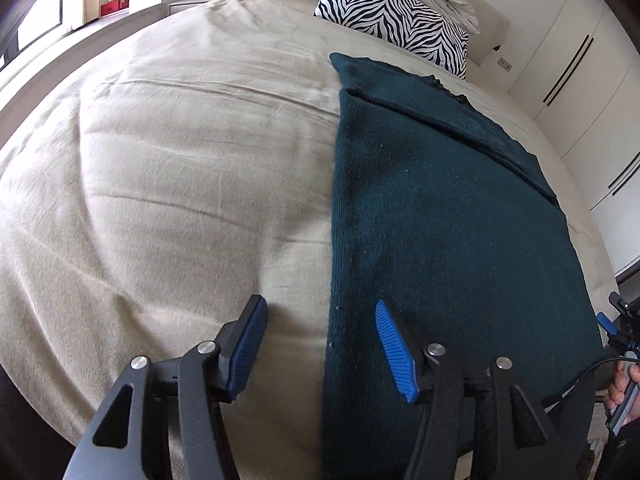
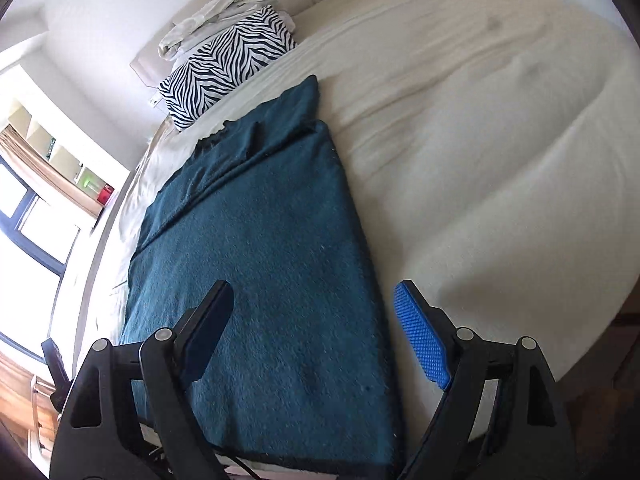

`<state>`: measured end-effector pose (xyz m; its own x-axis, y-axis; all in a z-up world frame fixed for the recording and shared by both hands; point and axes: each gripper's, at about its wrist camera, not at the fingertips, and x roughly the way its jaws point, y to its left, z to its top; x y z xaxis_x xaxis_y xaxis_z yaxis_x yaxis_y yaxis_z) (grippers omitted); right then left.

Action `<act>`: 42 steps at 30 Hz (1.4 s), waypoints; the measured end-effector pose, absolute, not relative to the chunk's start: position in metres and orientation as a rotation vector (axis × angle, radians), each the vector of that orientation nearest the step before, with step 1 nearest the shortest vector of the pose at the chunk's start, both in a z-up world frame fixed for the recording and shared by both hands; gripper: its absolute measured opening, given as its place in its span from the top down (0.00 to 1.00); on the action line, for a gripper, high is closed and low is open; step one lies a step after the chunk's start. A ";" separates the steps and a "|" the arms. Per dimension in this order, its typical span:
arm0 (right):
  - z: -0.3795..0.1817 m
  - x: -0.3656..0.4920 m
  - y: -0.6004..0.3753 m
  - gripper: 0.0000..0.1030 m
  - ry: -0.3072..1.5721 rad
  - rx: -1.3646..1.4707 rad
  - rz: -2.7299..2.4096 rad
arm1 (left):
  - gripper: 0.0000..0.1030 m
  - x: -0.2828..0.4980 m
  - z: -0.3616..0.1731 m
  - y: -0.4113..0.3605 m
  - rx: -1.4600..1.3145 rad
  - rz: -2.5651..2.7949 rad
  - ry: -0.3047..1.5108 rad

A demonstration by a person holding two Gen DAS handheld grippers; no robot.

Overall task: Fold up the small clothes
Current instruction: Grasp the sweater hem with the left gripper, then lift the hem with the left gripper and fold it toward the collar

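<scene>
Both grippers, left gripper [image 1: 320, 316] and right gripper [image 2: 314, 294], hung spread wide and empty above the green garment [image 1: 440, 220], whose straddled edges could slip a shallow pinch, skewing the fold.

Matt fuzzy knit garment [image 1: 440, 220] on creased cotton-like bedsheet [image 1: 180, 180].

The folded garment [image 1: 440, 220] lies on the bed [image 1: 180, 160], the pillow [image 1: 396, 20] behind it.
</scene>
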<state>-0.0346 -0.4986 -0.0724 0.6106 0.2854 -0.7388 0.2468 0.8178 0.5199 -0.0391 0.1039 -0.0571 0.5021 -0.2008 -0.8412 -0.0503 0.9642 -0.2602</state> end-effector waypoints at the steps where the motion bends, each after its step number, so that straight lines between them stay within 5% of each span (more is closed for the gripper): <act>1: -0.078 -0.043 -0.503 0.20 0.947 0.651 0.028 | 0.42 -0.043 -0.056 0.105 -0.272 -0.100 1.046; 11: -0.084 -0.079 -0.518 0.22 0.983 0.726 0.093 | 0.42 -0.069 -0.057 0.119 -0.405 -0.212 1.119; 24: -0.101 -0.093 -0.534 0.47 0.997 0.928 0.172 | 0.45 -0.066 -0.063 0.120 -0.470 -0.285 1.221; 31: -0.101 -0.090 -0.534 0.51 1.020 0.915 0.172 | 0.84 -0.066 -0.073 0.107 -0.438 -0.309 1.287; 33: -0.102 -0.090 -0.533 0.64 1.037 0.906 0.171 | 0.90 -0.066 -0.076 0.107 -0.454 -0.313 1.293; 40: -0.105 -0.085 -0.525 0.72 1.070 0.884 0.199 | 0.94 -0.068 -0.075 0.113 -0.503 -0.311 1.274; 42: -0.107 -0.084 -0.523 0.82 1.076 0.879 0.202 | 0.94 -0.070 -0.074 0.116 -0.522 -0.313 1.265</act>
